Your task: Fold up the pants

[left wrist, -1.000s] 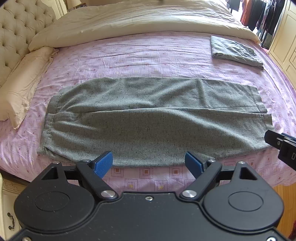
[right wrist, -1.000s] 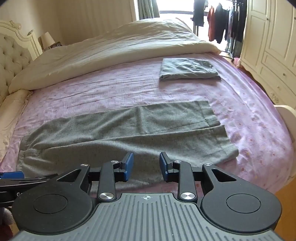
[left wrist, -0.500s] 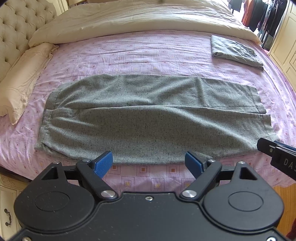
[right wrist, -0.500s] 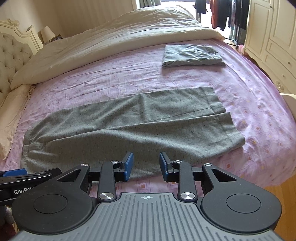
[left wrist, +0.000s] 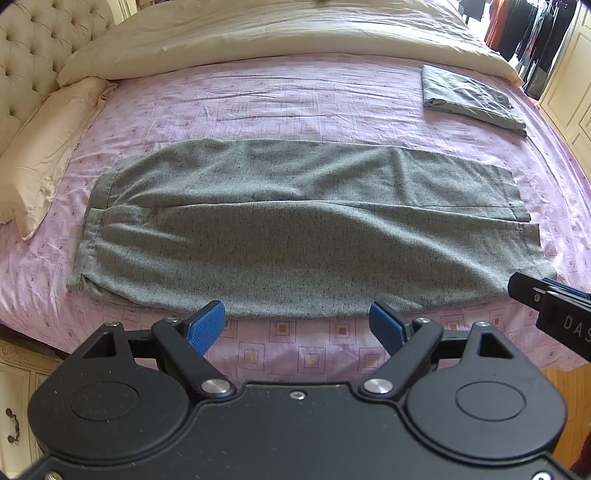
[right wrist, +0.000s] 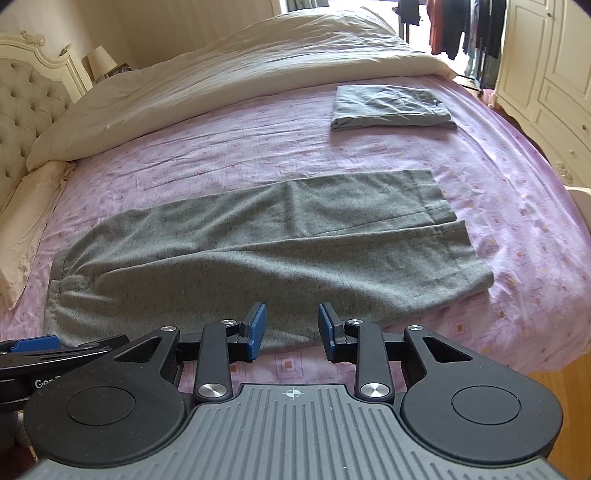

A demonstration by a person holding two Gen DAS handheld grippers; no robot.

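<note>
Grey speckled pants lie flat across the pink patterned bed sheet, waistband at the left, leg cuffs at the right, one leg lying alongside the other. They also show in the right wrist view. My left gripper is open wide and empty, hovering near the pants' near edge. My right gripper is open and empty, over the near edge further right. The right gripper's tip shows in the left wrist view.
A folded grey garment lies at the far right of the bed, also in the right wrist view. A cream duvet covers the far side. A pillow and tufted headboard are at left. White wardrobes stand right.
Both grippers have pulled back and risen slightly from the bed. The pants lie as before. Both grippers stay open.
</note>
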